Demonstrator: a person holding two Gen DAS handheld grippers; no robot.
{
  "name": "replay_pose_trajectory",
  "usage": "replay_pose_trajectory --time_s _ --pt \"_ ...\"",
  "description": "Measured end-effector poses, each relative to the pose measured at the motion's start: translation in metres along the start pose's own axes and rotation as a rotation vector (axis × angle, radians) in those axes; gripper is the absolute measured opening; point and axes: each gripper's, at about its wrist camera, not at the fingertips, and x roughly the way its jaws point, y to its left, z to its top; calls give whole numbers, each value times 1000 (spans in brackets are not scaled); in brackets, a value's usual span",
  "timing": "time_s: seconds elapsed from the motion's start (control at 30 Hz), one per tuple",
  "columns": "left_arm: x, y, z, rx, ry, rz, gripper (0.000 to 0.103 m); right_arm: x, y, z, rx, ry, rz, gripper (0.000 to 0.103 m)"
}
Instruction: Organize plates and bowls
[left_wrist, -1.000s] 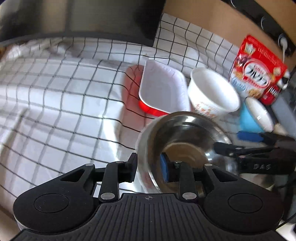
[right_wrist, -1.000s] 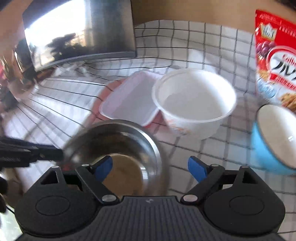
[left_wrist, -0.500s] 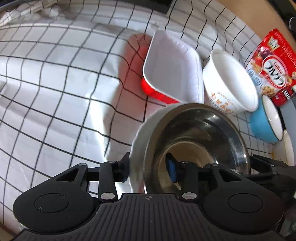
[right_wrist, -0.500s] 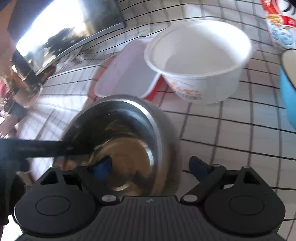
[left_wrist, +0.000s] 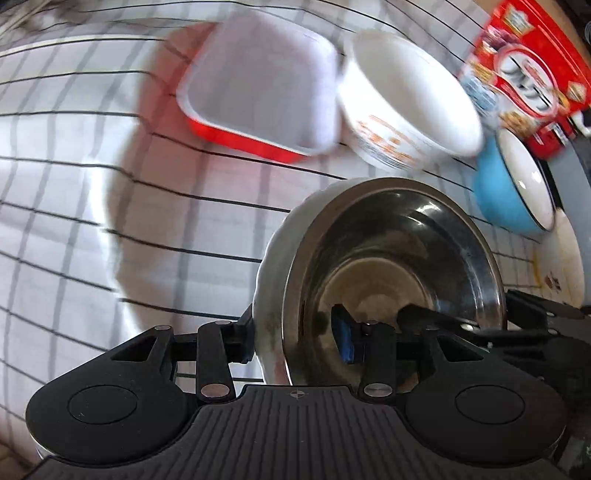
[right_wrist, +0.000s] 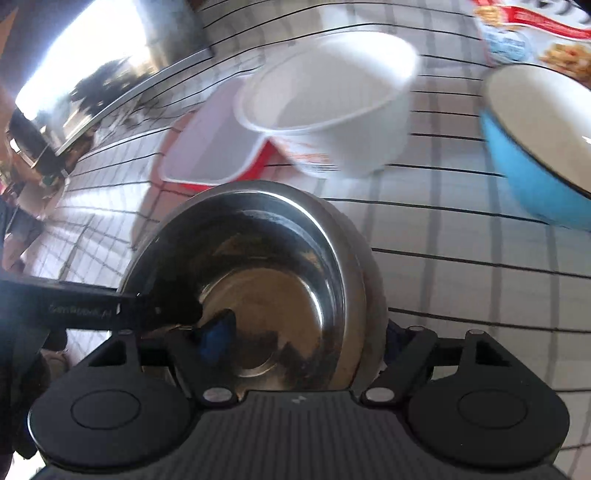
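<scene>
Now left tongs (left_wrist: 297, 339) grip steel bowl (left_wrist: 391, 273), inside bare.

Home kitchen or dining table, checked tablecloth (left_wrist: 92, 155), bowls, cereal bag (left_wrist: 524, 74)

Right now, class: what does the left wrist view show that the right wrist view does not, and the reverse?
Only the left view shows a white dish beyond the blue bowl. Only the right view shows the shiny metal appliance. Both show the steel bowl, gripped at opposite rims by the left claw and right claw.
</scene>
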Motion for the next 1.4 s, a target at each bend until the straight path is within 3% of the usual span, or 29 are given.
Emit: replay_pose_trajectory --time_s 0.33,0.57,0.87,1.0,1.07,1.23,1.4 --pt "12 -35 -6 82 24 -27 44 -20 -33 -13 72 -31 -65 79" --pt "8 -28 -5 58 10 -7 25 -18 -30 -16 74 -45 -76 82" --pt "-5 -26 -10 78 -23 -5 21 -27 -27 -14 47 -87 -134 82" --pt "-10 -24 -9 78 -31 -25 21 -39 -24 -14 42 -135 -197 82" --pt "-15 -21 -6 74 -44 -57 25 -47 -25 -15 53 -162 -229 82" --pt "-34 -14 5 86 -93 -121 28 -80 -30 -27 131 -257 -320 85" --pt "-54 -22 18 117 -192 -138 28 -114 -42 -56 237 -323 -465 87"
